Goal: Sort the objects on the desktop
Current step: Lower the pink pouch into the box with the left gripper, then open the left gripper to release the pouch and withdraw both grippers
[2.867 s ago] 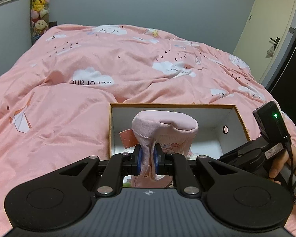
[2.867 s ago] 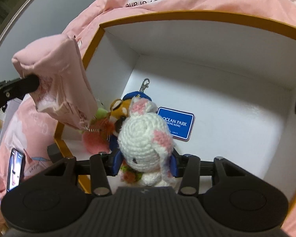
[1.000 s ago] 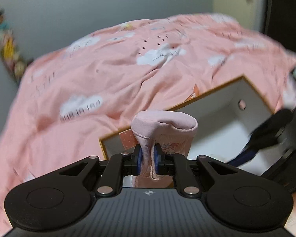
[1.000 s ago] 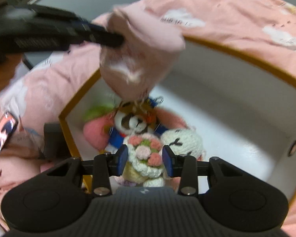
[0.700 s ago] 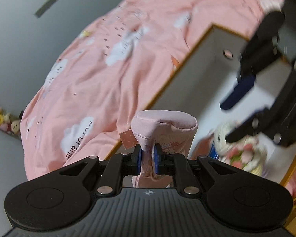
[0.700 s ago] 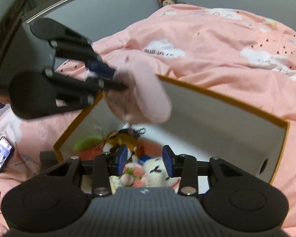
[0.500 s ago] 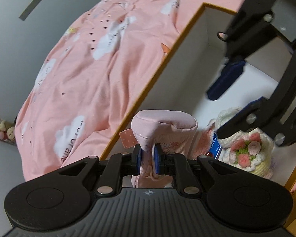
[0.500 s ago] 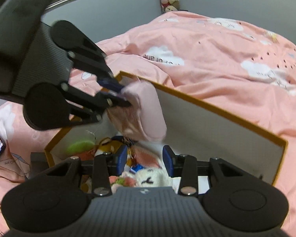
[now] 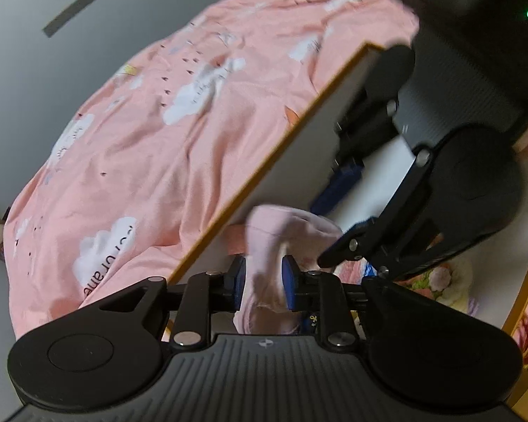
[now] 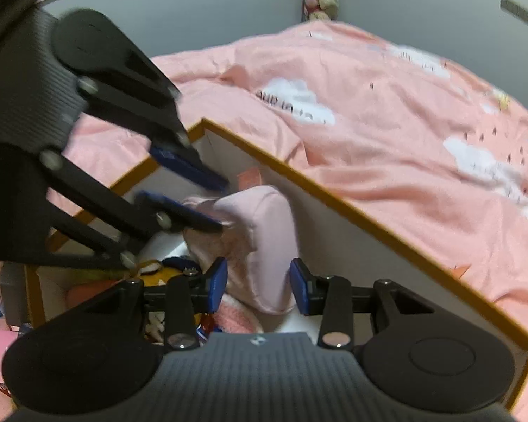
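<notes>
- The left claw (image 9: pixel 263 279) is standing with its blue pads parted on either side of the soft pale-pink fabric pouch (image 9: pixel 281 242); the pads look slack against the cloth rather than pinching it, which reads as the pouch being let go inside the white cardboard box with the orange-brown rim (image 10: pixel 352 207).
- In the right wrist view the left claw (image 10: pixel 207 204) is showing the same thing: its two blue fingers are spread, one above the pouch (image 10: pixel 260 242) and one at its top corner, while the pouch is sagging against the box's far wall.
- The right claw (image 10: pixel 258 286) is hanging wide and empty just above the box, its pads framing the pouch without touching it; I judge that it is being kept clear so the left one can finish.
- Beside the pouch, lower in the box, a yellow-and-blue plush toy (image 10: pixel 165 269) and a fuzzy pink toy (image 10: pixel 234 318) are lying, and a white crocheted doll with pink flowers (image 9: pixel 447 279) is lying nearer the box's near edge, so the box is serving as the sorting bin.
- The box is sitting on the pink cloud-print duvet of the bed (image 9: pixel 151 147).
- Compared with half a second ago, the left claw's pads, then clamped tight on the pouch's neck, are now apart, and the pouch, then held up over the toys, is now slumping lower against the box wall.
</notes>
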`<action>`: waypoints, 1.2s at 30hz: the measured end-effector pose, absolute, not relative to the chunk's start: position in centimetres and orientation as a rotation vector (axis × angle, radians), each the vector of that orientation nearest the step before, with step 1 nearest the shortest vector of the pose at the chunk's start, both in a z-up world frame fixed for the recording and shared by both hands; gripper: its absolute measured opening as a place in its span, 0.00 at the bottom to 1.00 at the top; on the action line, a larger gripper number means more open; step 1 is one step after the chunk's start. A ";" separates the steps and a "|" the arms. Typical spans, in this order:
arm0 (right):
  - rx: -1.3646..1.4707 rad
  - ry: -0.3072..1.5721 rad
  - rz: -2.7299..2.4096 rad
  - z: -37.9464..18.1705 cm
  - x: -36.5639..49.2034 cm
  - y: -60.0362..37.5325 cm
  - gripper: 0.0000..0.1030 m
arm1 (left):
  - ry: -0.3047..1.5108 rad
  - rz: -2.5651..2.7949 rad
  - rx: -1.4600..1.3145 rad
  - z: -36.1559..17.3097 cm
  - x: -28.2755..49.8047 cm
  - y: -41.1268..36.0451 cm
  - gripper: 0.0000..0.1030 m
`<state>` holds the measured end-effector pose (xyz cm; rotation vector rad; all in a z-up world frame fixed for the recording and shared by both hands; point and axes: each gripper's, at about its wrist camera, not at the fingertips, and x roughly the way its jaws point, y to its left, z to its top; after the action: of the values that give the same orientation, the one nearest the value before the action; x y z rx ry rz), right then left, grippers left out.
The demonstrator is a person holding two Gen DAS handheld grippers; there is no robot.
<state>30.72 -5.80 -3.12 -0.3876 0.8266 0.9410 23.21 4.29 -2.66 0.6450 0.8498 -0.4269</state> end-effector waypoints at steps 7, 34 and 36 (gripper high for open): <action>-0.128 1.068 0.820 -5.1 34.0 -7.1 0.23 | 0.839 -0.296 0.482 -0.9 22.1 7.5 0.30; 0.191 1.240 0.620 -8.1 37.1 -5.4 0.33 | 0.949 -0.210 0.206 -3.2 19.3 12.6 0.15; 0.151 1.241 0.602 -8.5 36.8 -4.6 0.32 | 0.946 -0.210 0.212 -3.2 19.4 12.5 0.15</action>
<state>36.82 -4.56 -8.47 0.1510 1.2415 0.6017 19.37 12.50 -3.25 0.2121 0.9457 -0.2101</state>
